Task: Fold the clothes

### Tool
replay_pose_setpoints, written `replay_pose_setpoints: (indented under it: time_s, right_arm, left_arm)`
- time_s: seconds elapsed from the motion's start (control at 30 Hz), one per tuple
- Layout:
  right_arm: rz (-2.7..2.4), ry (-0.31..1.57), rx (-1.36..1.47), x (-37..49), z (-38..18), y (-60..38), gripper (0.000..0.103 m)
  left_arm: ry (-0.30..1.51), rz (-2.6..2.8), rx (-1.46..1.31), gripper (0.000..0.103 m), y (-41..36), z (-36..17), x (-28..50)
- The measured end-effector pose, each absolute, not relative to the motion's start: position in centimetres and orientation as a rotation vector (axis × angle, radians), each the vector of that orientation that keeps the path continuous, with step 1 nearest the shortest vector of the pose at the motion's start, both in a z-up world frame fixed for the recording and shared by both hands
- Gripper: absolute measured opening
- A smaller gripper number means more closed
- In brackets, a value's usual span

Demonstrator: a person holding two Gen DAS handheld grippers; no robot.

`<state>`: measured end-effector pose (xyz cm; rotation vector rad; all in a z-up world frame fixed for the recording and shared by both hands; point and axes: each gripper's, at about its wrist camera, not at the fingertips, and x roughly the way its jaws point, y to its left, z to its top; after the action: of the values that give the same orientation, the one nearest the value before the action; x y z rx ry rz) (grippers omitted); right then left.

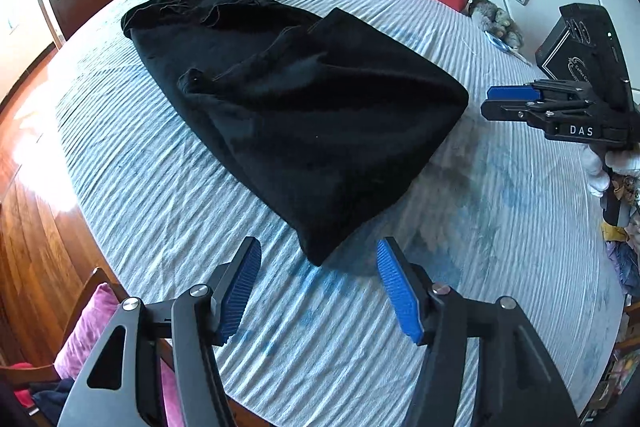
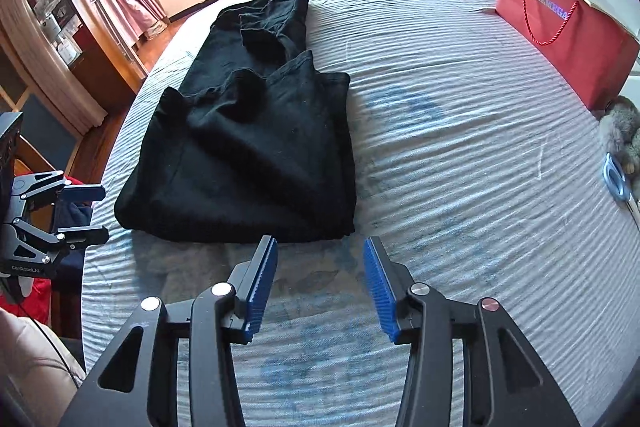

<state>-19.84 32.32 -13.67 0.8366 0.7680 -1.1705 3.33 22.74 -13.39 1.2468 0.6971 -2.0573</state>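
Note:
A black garment (image 1: 288, 107) lies partly folded on the striped blue-white tablecloth (image 1: 160, 203), long and narrow, with its near end doubled over. It also shows in the right wrist view (image 2: 256, 147). My left gripper (image 1: 318, 259) is open and empty, just short of the garment's near corner. My right gripper (image 2: 320, 259) is open and empty, close to the garment's near edge. The right gripper also shows in the left wrist view (image 1: 512, 99), beside the garment's right side. The left gripper shows at the left edge of the right wrist view (image 2: 96, 213), open.
A red paper bag (image 2: 568, 35) stands at the table's far right edge. A grey furry toy (image 2: 622, 131) and blue-handled scissors (image 2: 616, 177) lie near it. A black box (image 1: 560, 47) sits at the right. A chair with a pink cushion (image 1: 92, 327) stands by the table.

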Motion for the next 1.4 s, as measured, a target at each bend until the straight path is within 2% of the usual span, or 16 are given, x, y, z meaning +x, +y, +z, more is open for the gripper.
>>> replay_pose_setpoints:
  time_s: [0.23,0.6,0.67,0.7,0.73,0.77,0.8,1.07,1.23,1.4]
  right_arm:
    - [-1.124,0.809,0.808,-18.8,-15.1,31.3,0.046]
    - [-1.079,0.865,0.754,-18.4,-16.8,29.8,0.048]
    - [-1.070,0.864,0.747,-18.2,-17.1,29.6,0.048]
    - [-1.069,0.862,0.747,-18.1,-17.1,29.5,0.047]
    - [-1.072,0.856,0.763,-18.2,-17.0,29.4,0.038]
    - [-1.069,0.839,0.793,-18.5,-16.8,29.2,0.019]
    - [-1.068,0.818,0.819,-18.7,-16.6,29.0,0.019]
    - [-1.111,0.664,0.745,-17.4,-10.1,26.3,0.017]
    - [-1.133,0.633,0.647,-14.6,-5.8,19.5,0.015]
    - [-1.142,0.619,0.580,-11.3,-2.4,10.6,0.015]
  left_arm:
    - [0.641,-2.019,1.288,0.062,22.7,-15.7,1.4]
    - [0.622,-2.019,1.303,0.060,22.6,-16.7,1.3]
    - [0.632,-2.035,1.305,0.036,22.2,-16.5,1.4]
    - [0.646,-2.036,1.306,0.021,21.8,-16.4,1.6]
    - [0.660,-2.037,1.306,0.012,21.5,-16.3,1.7]
    - [0.674,-2.038,1.306,0.010,21.2,-16.1,1.9]
    - [0.685,-2.048,1.299,0.009,20.8,-15.8,2.2]
    - [0.670,-2.161,1.195,0.008,16.3,-10.1,4.0]
    - [0.726,-2.190,1.084,0.008,9.5,-6.7,4.9]
    - [0.758,-2.209,1.044,0.008,-0.3,-6.0,6.5]
